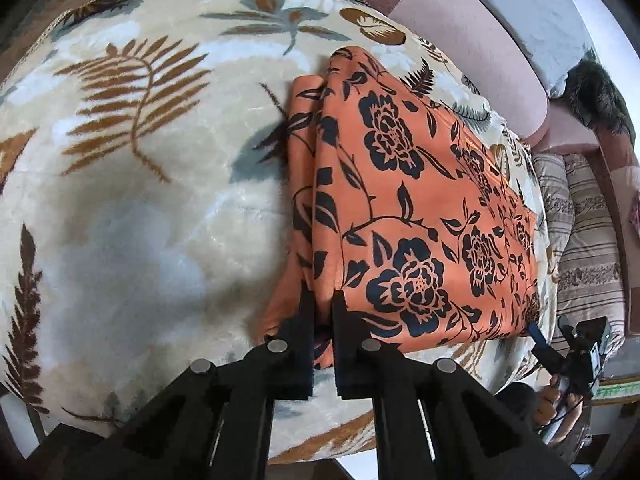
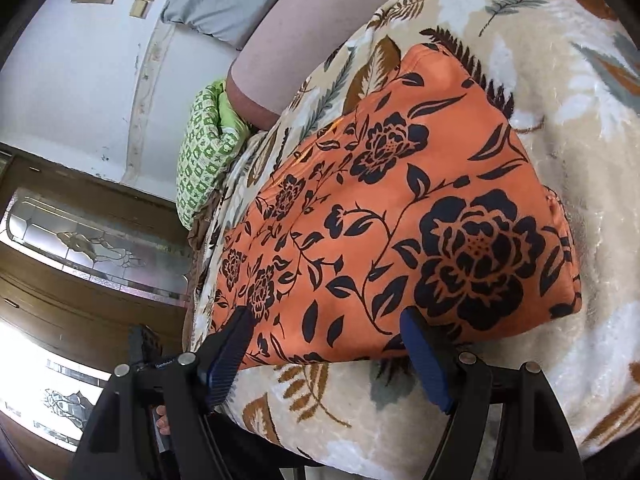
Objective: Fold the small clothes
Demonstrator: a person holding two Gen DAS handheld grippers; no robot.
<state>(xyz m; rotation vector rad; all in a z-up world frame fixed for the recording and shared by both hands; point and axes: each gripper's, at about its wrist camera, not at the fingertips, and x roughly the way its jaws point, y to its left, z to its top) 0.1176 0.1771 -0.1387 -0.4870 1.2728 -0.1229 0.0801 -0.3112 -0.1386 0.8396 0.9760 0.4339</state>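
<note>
On the blanket [image 1: 120,200], left gripper [image 1: 323,300] jaws pinch the orange cloth [image 1: 400,200] (edge hidden); right gripper [image 2: 326,320] spread.

Both wrist views look down at close range from our near bed edge; they share the orange floral cloth [image 1: 416,216] [image 2: 400,216]
</note>
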